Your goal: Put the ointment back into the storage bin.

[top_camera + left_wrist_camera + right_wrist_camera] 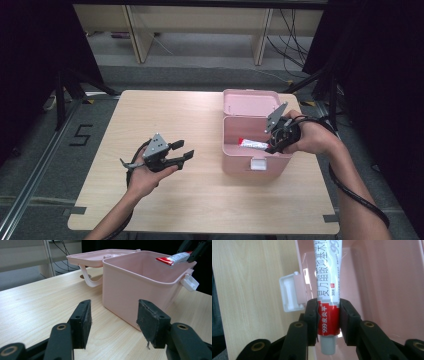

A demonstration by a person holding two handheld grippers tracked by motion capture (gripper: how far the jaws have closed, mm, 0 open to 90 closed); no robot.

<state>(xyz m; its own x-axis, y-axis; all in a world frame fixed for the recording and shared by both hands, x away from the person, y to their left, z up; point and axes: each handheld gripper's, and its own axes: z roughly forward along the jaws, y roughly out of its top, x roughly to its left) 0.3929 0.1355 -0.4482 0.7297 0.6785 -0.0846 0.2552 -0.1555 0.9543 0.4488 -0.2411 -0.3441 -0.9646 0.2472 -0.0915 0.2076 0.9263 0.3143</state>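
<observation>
A light wooden table [165, 115] stands at frame centre on grey floor [45, 150], a black "5" [80, 135] taped at left. Pale shelving legs [135, 35] and loose cables [292, 40] cross the top; black curtains [30, 60] flank both sides.

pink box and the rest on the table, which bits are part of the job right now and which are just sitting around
Part of the job:
- pink box, lid open
- red and white tube, clamped in the right gripper over the box
- white latch on the box front

Just there:
- left gripper, open and empty, beside the box
- wooden table
- cables on the floor behind
</observation>
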